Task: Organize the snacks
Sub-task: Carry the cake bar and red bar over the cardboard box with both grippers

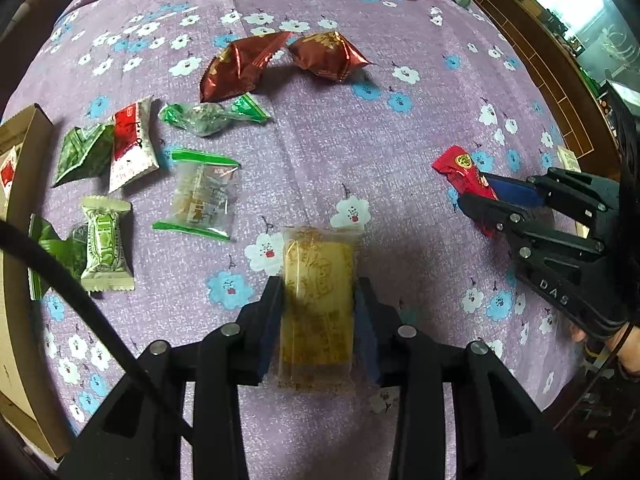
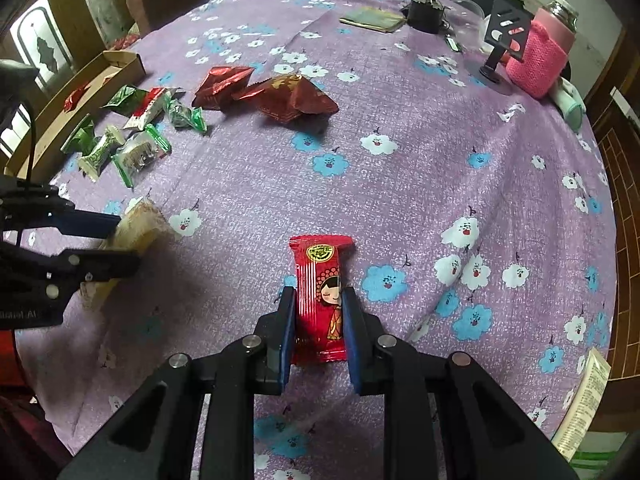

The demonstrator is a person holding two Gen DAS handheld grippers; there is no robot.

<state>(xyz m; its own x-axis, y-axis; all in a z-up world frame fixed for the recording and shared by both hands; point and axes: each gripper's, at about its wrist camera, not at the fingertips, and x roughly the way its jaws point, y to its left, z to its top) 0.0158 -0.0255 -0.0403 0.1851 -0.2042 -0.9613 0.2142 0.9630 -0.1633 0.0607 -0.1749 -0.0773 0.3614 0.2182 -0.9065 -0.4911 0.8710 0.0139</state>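
A translucent yellow snack packet (image 1: 318, 312) stands lengthwise between the pads of my left gripper (image 1: 318, 284), which is shut on it above the purple flowered tablecloth (image 1: 400, 140). The right wrist view shows the same packet (image 2: 138, 224) tilted in the left gripper (image 2: 124, 240), clear of the cloth. My right gripper (image 2: 320, 292) is shut on a red packet with a cartoon figure (image 2: 320, 272). In the left wrist view, that red packet (image 1: 460, 164) sticks out of the right gripper (image 1: 476, 190) at the right.
Two dark red packets (image 1: 240, 68) (image 1: 328, 56) lie further back. Several green and white snacks (image 1: 200, 192) cluster at the left beside an open cardboard box (image 1: 20, 200). A pink-sleeved bottle (image 2: 540, 56) and black stand (image 2: 504, 36) are at the far right corner.
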